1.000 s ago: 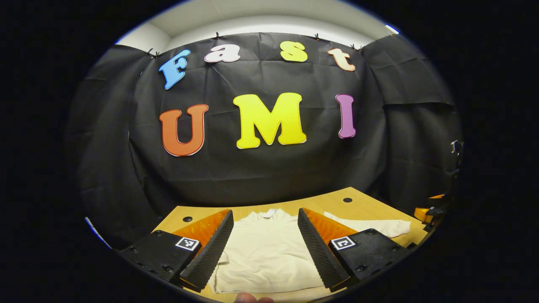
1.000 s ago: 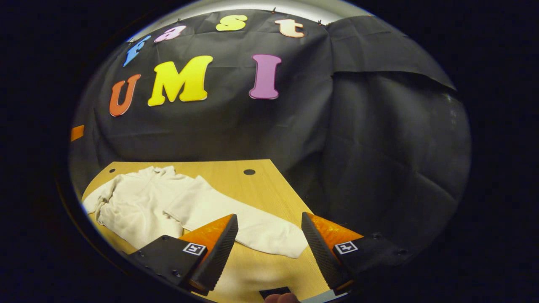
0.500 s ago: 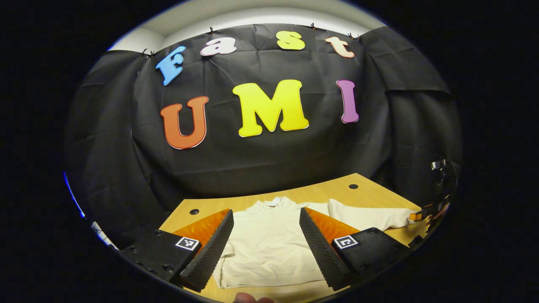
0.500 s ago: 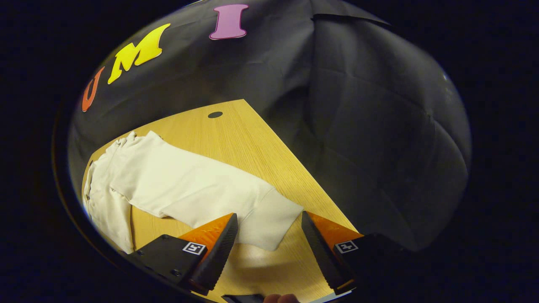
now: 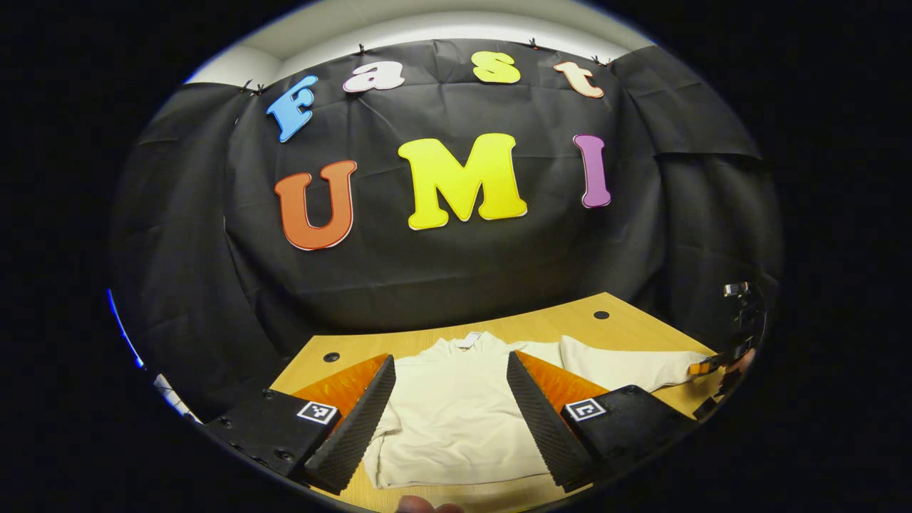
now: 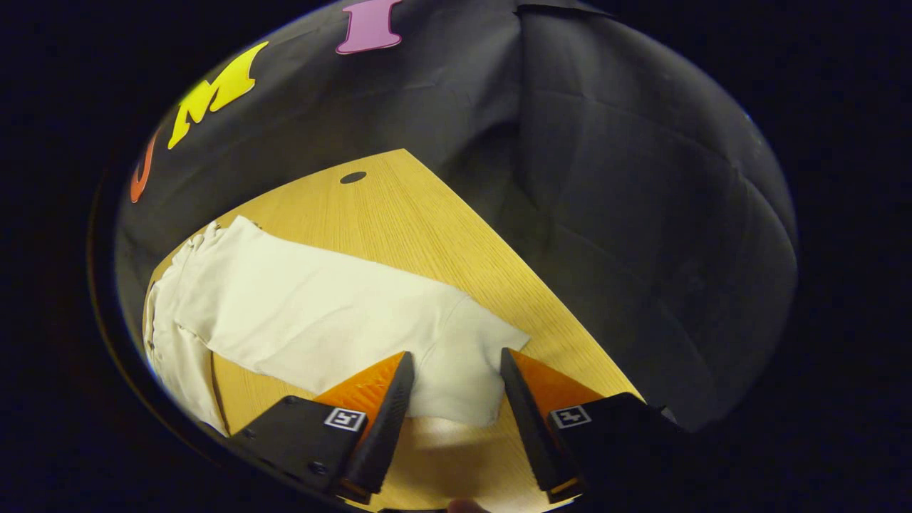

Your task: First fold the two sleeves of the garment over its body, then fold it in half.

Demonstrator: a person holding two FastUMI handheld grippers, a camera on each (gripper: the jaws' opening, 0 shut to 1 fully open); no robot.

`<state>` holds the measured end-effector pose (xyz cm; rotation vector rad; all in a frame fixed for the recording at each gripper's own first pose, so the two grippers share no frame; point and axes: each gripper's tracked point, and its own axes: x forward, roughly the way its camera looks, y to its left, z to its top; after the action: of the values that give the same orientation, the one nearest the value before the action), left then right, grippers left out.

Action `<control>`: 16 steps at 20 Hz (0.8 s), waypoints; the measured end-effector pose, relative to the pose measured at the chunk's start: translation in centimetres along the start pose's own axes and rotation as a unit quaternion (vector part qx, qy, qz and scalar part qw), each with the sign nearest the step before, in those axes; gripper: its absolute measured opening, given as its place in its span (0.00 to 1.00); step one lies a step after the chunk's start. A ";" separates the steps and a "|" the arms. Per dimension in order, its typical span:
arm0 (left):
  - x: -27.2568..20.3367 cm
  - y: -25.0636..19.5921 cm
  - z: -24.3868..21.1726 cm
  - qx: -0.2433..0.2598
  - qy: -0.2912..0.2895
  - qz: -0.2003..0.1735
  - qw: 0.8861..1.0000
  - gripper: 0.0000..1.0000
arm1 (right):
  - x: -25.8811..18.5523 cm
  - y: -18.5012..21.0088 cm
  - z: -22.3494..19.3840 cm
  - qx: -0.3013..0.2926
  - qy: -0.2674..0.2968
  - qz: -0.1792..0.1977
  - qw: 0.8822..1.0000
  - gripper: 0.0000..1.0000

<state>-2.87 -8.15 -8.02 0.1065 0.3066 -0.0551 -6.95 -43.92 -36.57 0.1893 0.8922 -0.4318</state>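
Garment [image 5: 456, 420] body lies in left gripper view; right gripper view frames its sleeve cuff [image 6: 463, 370].

A light wooden surface [image 5: 627, 335] is seen, with round dark holes near its far edge. A cream garment [image 5: 456, 420] is spread flat on it, one sleeve [image 6: 320, 313] laid out toward 3 o'clock.
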 end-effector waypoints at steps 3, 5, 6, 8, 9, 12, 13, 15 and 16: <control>0.0 0.5 -0.1 -0.003 0.001 0.004 1.000 1.00 | 0.1 0.3 0.2 0.003 0.002 0.009 1.000 0.53; 0.1 0.6 -0.2 -0.002 0.001 0.002 1.000 1.00 | 0.5 0.4 0.4 0.009 0.004 0.006 1.000 0.20; 0.0 0.5 -0.2 -0.002 0.000 0.000 1.000 1.00 | 0.3 0.4 0.3 0.005 0.008 0.009 1.000 0.20; 0.0 0.2 0.1 -0.008 -0.008 -0.011 1.000 1.00 | 0.1 0.5 0.4 -0.001 0.019 0.021 1.000 0.08; 0.0 0.0 0.2 -0.010 -0.010 -0.016 1.000 1.00 | 0.2 0.6 0.4 -0.005 0.029 0.028 0.999 0.08; 0.0 0.0 0.1 -0.004 -0.011 -0.021 1.000 1.00 | -0.9 0.7 1.8 -0.016 0.017 0.025 0.999 0.01; 0.0 0.0 0.1 -0.004 -0.011 -0.022 1.000 1.00 | -1.7 1.1 2.6 -0.015 0.008 0.028 0.999 0.01; 0.0 0.5 0.2 -0.005 -0.015 -0.021 1.000 1.00 | -3.1 1.8 4.1 -0.012 -0.010 0.032 0.999 0.00; 0.1 0.8 0.2 -0.005 -0.017 -0.019 1.000 1.00 | -3.8 2.4 5.0 -0.010 -0.020 0.037 0.999 0.01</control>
<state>-2.64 -7.39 -7.78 0.0898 0.2756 -0.0925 -4.44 -42.41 -30.48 0.1940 0.8481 -0.3557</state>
